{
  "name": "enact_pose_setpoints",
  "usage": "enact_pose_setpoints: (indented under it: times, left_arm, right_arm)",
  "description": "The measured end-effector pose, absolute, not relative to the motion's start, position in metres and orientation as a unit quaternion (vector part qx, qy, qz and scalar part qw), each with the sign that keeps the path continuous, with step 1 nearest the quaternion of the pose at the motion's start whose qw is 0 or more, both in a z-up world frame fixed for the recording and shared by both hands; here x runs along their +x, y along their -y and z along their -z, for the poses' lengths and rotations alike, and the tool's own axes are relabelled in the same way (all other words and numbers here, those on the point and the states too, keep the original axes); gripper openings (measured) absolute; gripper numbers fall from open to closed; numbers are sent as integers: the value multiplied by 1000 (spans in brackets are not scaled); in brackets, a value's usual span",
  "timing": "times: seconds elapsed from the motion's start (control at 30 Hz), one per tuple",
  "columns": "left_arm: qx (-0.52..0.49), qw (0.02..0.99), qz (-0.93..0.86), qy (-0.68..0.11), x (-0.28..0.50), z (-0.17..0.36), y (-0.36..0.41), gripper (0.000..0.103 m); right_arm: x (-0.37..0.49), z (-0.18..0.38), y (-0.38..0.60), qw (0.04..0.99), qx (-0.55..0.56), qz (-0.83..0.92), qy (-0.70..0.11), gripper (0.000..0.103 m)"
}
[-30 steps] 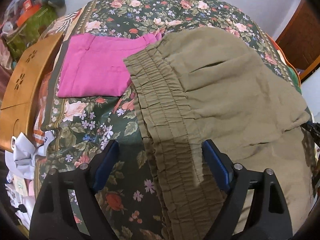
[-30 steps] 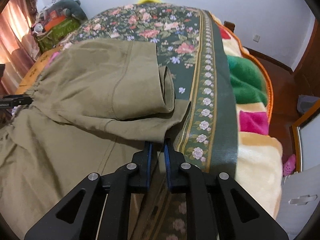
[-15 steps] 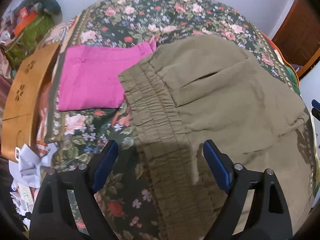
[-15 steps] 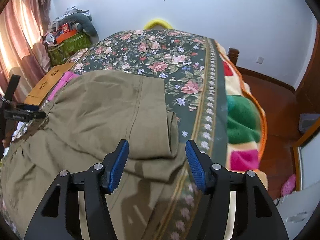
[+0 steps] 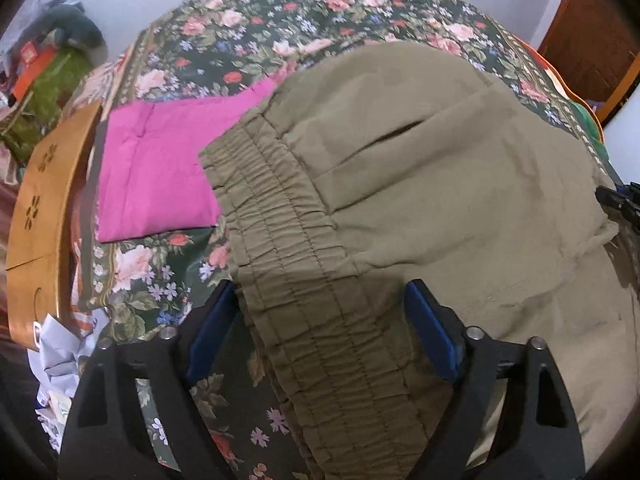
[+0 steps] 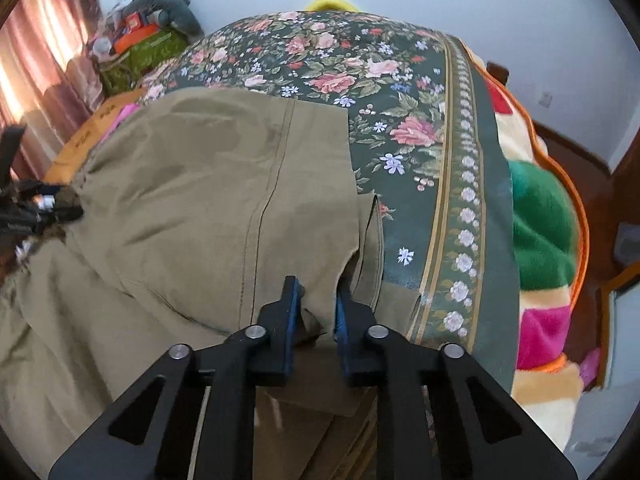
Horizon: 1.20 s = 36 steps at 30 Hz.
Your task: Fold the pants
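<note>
Floral bedspread (image 6: 360, 64) half-hidden under olive pants (image 5: 440, 184): right gripper (image 6: 316, 304) jaws pinch hem, left gripper (image 5: 320, 320) jaws gape.

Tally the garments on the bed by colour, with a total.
Olive pants: 1
Pink garment: 1
Total: 2

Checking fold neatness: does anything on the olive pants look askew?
Yes. On the olive pants, the folded-over top layer's hem stops short of the hem beneath, leaving a lower flap sticking out beside the right claw.
</note>
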<state>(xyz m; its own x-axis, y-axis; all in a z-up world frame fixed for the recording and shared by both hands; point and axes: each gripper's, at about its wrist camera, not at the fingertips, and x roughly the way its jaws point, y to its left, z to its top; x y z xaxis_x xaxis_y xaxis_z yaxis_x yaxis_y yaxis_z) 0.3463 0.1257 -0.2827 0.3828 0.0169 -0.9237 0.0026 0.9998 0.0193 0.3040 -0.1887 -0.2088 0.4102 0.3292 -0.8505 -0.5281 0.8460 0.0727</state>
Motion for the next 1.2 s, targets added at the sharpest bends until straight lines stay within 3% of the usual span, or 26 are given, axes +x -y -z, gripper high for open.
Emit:
enact_pose_setpoints:
  times: [0.1,0.43,0.77,0.93,1.2]
  left_arm:
    - [22,840,-33,-542,343,282,-127,72]
    - [8,846,-83,-527,342,286,-140,79]
    - [-34,838,-40,-543,335,267,-151,79]
    - [2,852,-32,-522,331,239,-146,79]
    - [-6,885,-52,-462,348,192,-161,89]
  right_arm:
    - [302,211,185,837,-135,-252,-467,11]
    - [306,217,185,841,-144,-231,-468,11]
    - [300,187,193,846,-129,-223,-468,20]
    - [297,158,194,863,-114,-228,-436,39]
    - [316,118,179,888,-68,-246,-384,54]
